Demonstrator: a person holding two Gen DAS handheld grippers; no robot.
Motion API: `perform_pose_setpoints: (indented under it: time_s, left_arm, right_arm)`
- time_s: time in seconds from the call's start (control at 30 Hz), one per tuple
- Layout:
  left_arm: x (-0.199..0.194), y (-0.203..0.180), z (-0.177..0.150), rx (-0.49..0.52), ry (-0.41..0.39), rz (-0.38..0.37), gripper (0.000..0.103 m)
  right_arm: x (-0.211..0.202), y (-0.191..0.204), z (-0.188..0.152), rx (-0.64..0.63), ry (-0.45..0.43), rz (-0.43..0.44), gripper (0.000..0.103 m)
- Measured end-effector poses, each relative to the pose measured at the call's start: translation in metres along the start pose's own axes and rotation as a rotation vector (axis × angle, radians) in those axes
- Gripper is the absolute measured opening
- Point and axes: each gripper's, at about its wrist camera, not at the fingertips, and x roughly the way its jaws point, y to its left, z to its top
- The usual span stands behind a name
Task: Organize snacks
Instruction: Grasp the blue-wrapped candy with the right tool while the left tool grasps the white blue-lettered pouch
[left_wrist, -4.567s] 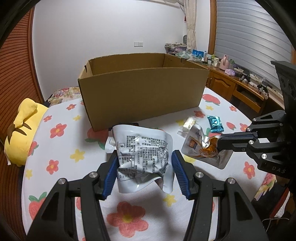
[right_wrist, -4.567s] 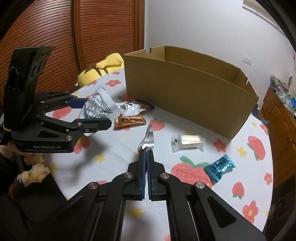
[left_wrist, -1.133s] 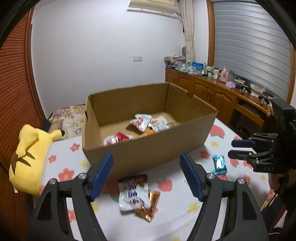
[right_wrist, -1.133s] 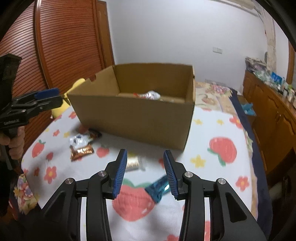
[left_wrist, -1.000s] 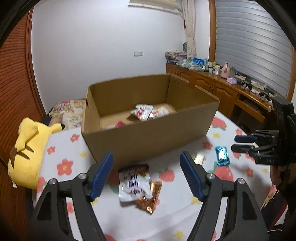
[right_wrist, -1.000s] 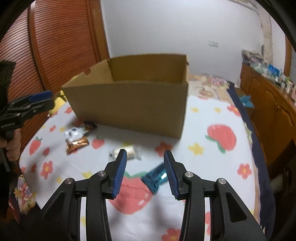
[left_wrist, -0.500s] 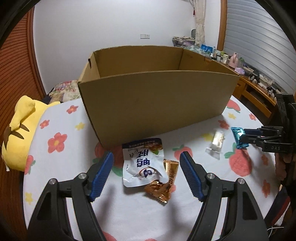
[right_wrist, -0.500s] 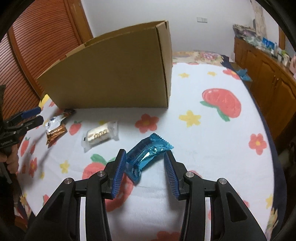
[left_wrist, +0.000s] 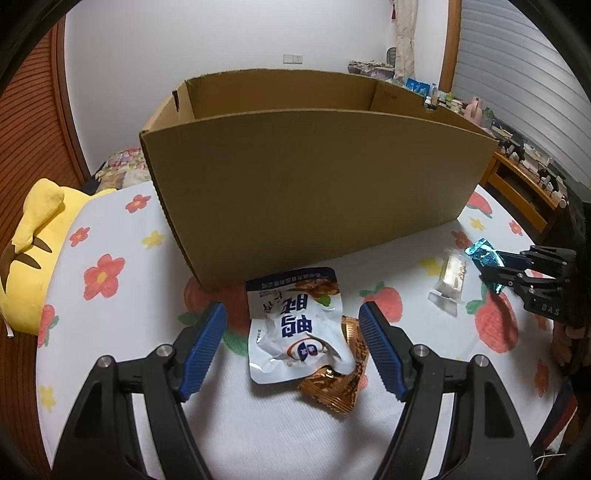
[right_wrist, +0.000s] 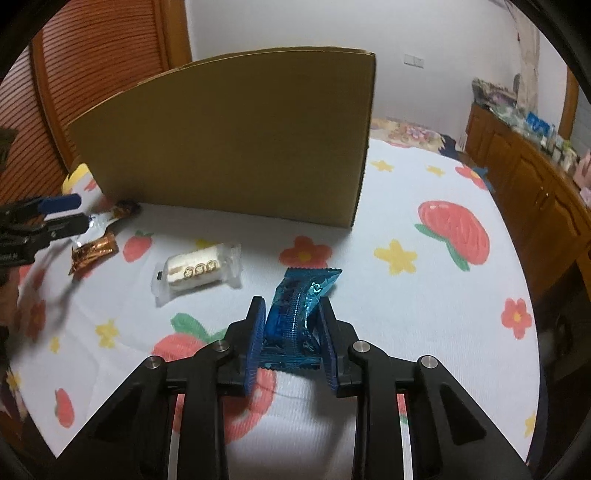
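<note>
An open-topped cardboard box (left_wrist: 314, 184) stands on the flowered tablecloth. In front of it a white snack pouch (left_wrist: 295, 325) lies over an orange wrapper (left_wrist: 332, 391). My left gripper (left_wrist: 291, 310) hangs open just above them, one finger on each side. A clear-wrapped white cake (right_wrist: 195, 271) lies to the right of those. My right gripper (right_wrist: 291, 306) has its jaws closing on a blue foil packet (right_wrist: 299, 299); both pads touch it and it buckles upward. From the left wrist, that right gripper (left_wrist: 487, 269) shows with the blue packet (left_wrist: 482, 253).
A yellow plush toy (left_wrist: 33, 236) lies at the table's left edge. A wooden sideboard (right_wrist: 535, 173) with small items runs along the right wall. The box (right_wrist: 240, 140) rises tall behind the snacks. The tablecloth (right_wrist: 424, 295) ends in a rounded edge close to me.
Both grippers have sunk toward the table and the box now hides its inside. The right jaws have narrowed onto the blue packet, which has folded up. The left jaws kept their width.
</note>
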Motion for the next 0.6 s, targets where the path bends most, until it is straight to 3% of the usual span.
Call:
perform_pose_setpoints:
  time_s: [0.33,0.6]
  left_arm:
    - [0.021,0.006,0.003,-0.059,0.077,-0.048,0.075]
    - [0.029,0.002,0.004,-0.050,0.104,-0.031,0.071]
  right_arm:
    - [0.002,-0.002,0.002,0.004,0.003,0.009,0.026]
    - [0.002,-0.001,0.002,0.008,0.002,0.014,0.026]
